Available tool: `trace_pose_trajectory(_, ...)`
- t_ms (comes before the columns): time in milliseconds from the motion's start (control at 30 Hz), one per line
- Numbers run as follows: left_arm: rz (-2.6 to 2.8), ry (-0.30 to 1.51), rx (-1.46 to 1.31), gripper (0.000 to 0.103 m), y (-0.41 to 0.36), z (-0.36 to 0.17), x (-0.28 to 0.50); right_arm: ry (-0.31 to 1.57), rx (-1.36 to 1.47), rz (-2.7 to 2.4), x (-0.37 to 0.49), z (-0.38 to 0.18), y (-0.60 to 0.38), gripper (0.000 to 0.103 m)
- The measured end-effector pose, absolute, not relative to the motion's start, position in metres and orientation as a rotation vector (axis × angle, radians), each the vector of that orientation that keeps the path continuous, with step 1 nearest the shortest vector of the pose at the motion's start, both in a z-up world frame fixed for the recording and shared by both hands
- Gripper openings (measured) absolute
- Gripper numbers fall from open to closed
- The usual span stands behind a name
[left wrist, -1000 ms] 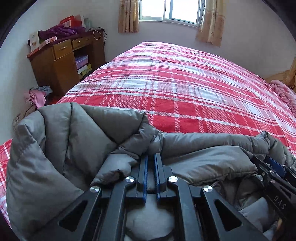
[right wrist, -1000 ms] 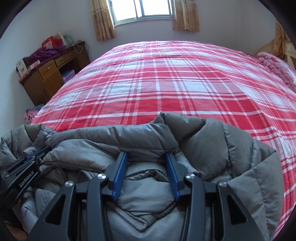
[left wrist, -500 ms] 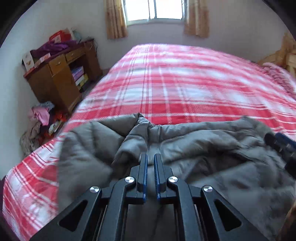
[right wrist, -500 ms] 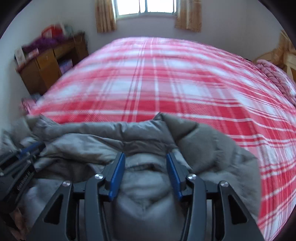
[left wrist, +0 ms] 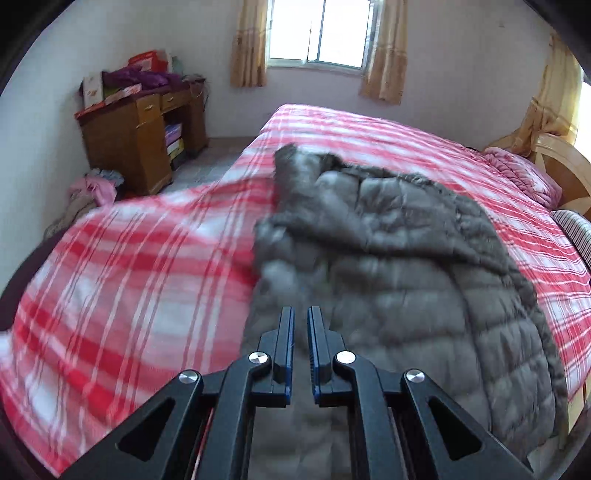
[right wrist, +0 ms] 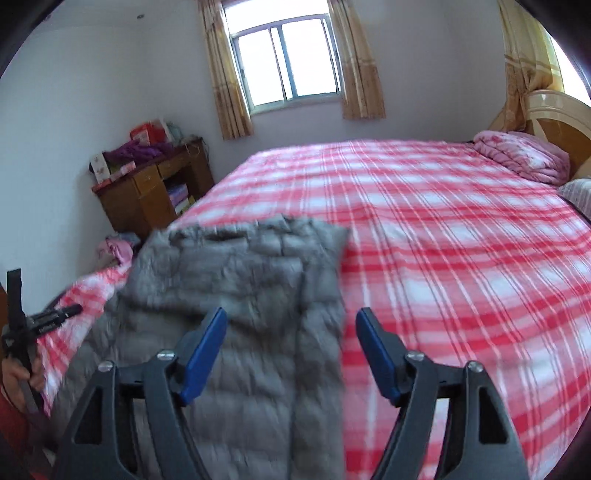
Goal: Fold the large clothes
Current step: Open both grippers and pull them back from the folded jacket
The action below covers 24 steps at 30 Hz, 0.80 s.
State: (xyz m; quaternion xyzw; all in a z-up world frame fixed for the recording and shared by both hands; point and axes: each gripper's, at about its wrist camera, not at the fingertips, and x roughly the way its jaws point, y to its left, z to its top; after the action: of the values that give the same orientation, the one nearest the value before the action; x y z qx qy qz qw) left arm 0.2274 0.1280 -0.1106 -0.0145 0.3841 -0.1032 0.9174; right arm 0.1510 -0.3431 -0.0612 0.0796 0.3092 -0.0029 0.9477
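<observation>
In the left wrist view, the left claw [left wrist: 301,325] is seen with its blue-lined fingers [left wrist: 286,339] drawn close, only a thin slit left between them, and nothing is held there. Beyond and beneath the tips, a grey quilted jacket [left wrist: 406,266] is spread on the bed [left wrist: 129,280], which is covered in red and white plaid. The jacket runs from the near edge up toward the middle of the bed, one end raised in a blurred peak. A wooden cabinet [left wrist: 140,140] is seen against the left wall, a window [left wrist: 321,33] on the far wall, and a pink blanket [left wrist: 524,177] near the headboard at the right.

In the right wrist view, the right claw [right wrist: 291,350] is shown wide and opening, its fingers [right wrist: 207,354] well apart and clear of any cloth. The jacket [right wrist: 240,295] lies below and beyond them, on the left part of the bed [right wrist: 461,277]. At the left edge, the other claw [right wrist: 48,319] is seen side-on, held in a hand [right wrist: 16,373].
</observation>
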Motion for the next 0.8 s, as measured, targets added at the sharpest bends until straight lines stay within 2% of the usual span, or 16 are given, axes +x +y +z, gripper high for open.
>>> trace_pose_trajectory(67, -0.202, 0.817, -0.112, 0.007, 0.146, -0.125, 0.208, 0.674, 0.147, -0.014, 0.123, -0.077, -0.345, 0.076)
trace_pose_trajectory(133, -0.197, 0.875, -0.236, 0.007, 0.164, -0.145, 0.193, 0.724, 0.133, -0.011, 0.103, -0.095, -0.342, 0.083)
trace_pose_trajectory(233, -0.182, 0.909, -0.381, 0.007, 0.186, -0.162, 0.176, 0.793, 0.134, -0.018, 0.089, -0.119, -0.338, 0.083)
trace_pose_trajectory(400, -0.209, 0.920, -0.392, 0.008, 0.187, -0.168, 0.161, 0.854, 0.171, -0.043, 0.069, -0.146, -0.341, 0.086)
trace_pose_trajectory(633, -0.242, 0.899, -0.497, 0.011, 0.200, -0.174, 0.143, 0.964, 0.221, -0.007, 0.059, -0.181, -0.331, 0.086)
trace_pose_trajectory(700, -0.258, 0.900, -0.470, 0.017, 0.195, -0.171, 0.136, 0.992, 0.223, 0.027, 0.056, -0.188, -0.324, 0.086)
trace_pose_trajectory(733, -0.272, 0.893, -0.452, 0.026, 0.192, -0.169, 0.132, 1.005, 0.214, 0.049, 0.054, -0.191, -0.319, 0.086)
trace_pose_trajectory(767, -0.293, 0.879, -0.439, 0.041, 0.189, -0.168, 0.127, 1.015, 0.200, 0.058, 0.054, -0.192, -0.315, 0.086)
trace_pose_trajectory(800, -0.315, 0.865, -0.439, 0.051, 0.187, -0.168, 0.124, 1.025, 0.179, 0.066, 0.053, -0.194, -0.311, 0.086)
